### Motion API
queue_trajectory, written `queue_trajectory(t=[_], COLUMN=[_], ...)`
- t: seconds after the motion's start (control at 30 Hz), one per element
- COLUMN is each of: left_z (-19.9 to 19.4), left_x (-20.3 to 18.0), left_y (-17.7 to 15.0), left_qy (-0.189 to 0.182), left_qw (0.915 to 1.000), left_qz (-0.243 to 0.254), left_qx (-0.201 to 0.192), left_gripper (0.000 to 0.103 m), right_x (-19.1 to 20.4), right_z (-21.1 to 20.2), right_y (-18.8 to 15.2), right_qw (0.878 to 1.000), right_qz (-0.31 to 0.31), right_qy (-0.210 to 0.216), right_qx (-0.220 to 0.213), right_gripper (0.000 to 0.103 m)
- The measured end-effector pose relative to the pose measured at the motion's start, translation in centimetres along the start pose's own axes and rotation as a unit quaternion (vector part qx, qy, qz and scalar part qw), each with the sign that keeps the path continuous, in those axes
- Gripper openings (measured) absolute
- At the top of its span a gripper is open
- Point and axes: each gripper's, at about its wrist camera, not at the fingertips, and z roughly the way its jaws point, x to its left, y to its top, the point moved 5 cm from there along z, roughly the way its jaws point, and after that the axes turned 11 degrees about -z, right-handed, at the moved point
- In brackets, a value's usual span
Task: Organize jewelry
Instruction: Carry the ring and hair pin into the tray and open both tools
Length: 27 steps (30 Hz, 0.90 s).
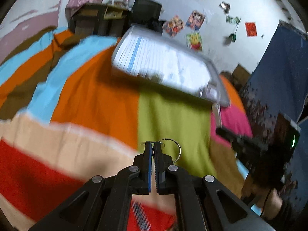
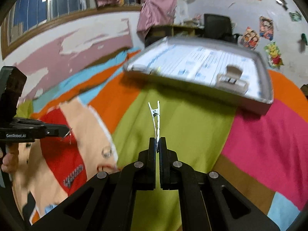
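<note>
Our left hand-held gripper (image 1: 153, 144) is clamped on a thin wire hoop (image 1: 174, 150) by its edge; our right hand-held gripper (image 2: 157, 140) pinches a hair clip (image 2: 156, 117) by its tail. Both hang above the bed (image 2: 182, 119), short of the far tray (image 2: 265, 104). With grips this slight, either piece could twist free and drop into the bedding.

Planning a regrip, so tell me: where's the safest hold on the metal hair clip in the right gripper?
Keep the flat blade end, where the right gripper already pinches the hair clip. The two thin blades lie together there, so closing across them from the sides holds firm. The far end splays into spring tabs, which would open it.
</note>
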Motion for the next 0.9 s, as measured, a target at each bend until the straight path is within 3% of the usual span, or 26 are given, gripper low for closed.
queue_trajectory(t=[0.2, 0.37, 0.57, 0.9], left_z=[3.4, 8.4, 14.3, 17.3], left_x=[-5.4, -9.2, -10.4, -10.3], left_y=[6.6, 9.4, 9.1, 7.7], left_qy=[-0.009, -0.016, 0.012, 0.047], left_qw=[0.9987, 0.9986, 0.9997, 0.9986], left_qz=[0.031, 0.029, 0.018, 0.018], left_qx=[-0.039, -0.042, -0.009, 0.018], left_gripper=[0.003, 0.003, 0.003, 0.004], right_x=[-5.4, -11.4, -15.2, -16.3], right_z=[-0.8, -0.6, 1.8, 4.3], right_y=[3.0, 4.3, 4.8, 3.3], right_qw=[0.996, 0.987, 0.982, 0.980], right_qz=[0.045, 0.106, 0.139, 0.163], right_qy=[-0.057, -0.103, -0.117, -0.113], right_qx=[-0.047, -0.065, -0.045, -0.008], right_gripper=[0.003, 0.003, 0.003, 0.003])
